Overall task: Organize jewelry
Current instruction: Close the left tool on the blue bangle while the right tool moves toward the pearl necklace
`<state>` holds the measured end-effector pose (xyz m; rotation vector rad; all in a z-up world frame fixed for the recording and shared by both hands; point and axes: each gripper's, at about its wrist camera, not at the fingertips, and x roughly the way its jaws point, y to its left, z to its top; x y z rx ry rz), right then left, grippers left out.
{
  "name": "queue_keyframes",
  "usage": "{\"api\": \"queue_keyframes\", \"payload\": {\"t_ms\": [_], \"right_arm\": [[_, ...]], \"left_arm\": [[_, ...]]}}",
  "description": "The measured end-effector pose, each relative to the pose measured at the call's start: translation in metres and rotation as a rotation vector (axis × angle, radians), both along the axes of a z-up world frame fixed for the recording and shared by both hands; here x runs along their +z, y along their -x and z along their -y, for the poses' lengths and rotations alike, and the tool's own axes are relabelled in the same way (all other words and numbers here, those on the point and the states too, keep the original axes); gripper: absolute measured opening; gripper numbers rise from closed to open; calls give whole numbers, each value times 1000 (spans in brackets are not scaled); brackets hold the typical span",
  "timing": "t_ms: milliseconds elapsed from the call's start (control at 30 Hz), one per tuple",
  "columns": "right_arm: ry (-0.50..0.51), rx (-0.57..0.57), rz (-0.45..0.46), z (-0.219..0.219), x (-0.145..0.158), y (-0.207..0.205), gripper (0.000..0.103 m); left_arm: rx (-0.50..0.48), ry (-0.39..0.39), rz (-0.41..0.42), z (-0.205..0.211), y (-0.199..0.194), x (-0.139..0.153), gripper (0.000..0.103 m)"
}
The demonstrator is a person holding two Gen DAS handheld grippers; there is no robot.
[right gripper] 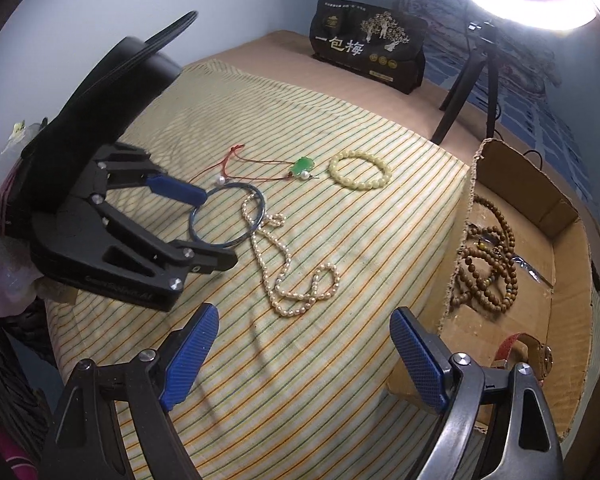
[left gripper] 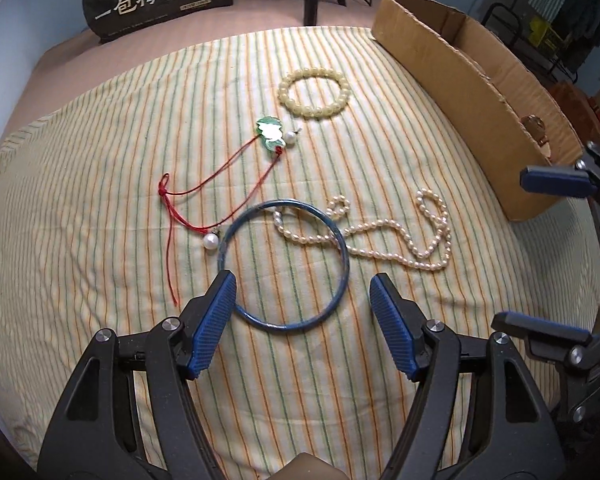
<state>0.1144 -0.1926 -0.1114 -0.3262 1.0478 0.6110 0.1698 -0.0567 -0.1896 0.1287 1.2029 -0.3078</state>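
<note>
While the left gripper (left gripper: 302, 300) hung low over the striped cloth (left gripper: 100, 240) with its jaws spread wide and holding nothing, the blue bangle (left gripper: 283, 266) lay flat straight ahead of it, the near arc of the ring sitting between the two blue pads and the left pad (left gripper: 216, 320) overlapping the rim. Being a ring, it had no long axis; what mattered was that only the near-left part of the rim was within the jaws' span, so a grasp would probably have to pinch across that thin rim. Its far edge lay over one end of the pearl necklace (left gripper: 400, 236), which trailed right toward the cardboard box (left gripper: 460, 92), so lifting might drag the pearls. The right gripper (right gripper: 304, 344), also spread open and empty, sat near the box's corner, well apart from the bangle; the left was clearly the nearer. Brown bead strands (right gripper: 488, 264) already lay inside the box, at far right.
</note>
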Motion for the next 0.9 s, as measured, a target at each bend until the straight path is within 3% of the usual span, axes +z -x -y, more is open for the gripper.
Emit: {"api": "queue_keyframes", "payload": {"t_ms": [100, 600, 900], "right_arm": [[19, 12, -2, -2, -3, 0, 86], [39, 42, -11, -20, -7, -5, 79], [89, 57, -12, -36, -21, -17, 74]], "left_arm": [[21, -23, 2, -4, -3, -3, 71], [49, 52, -24, -20, -9, -7, 71], [59, 46, -11, -39, -3, -4, 71]]}}
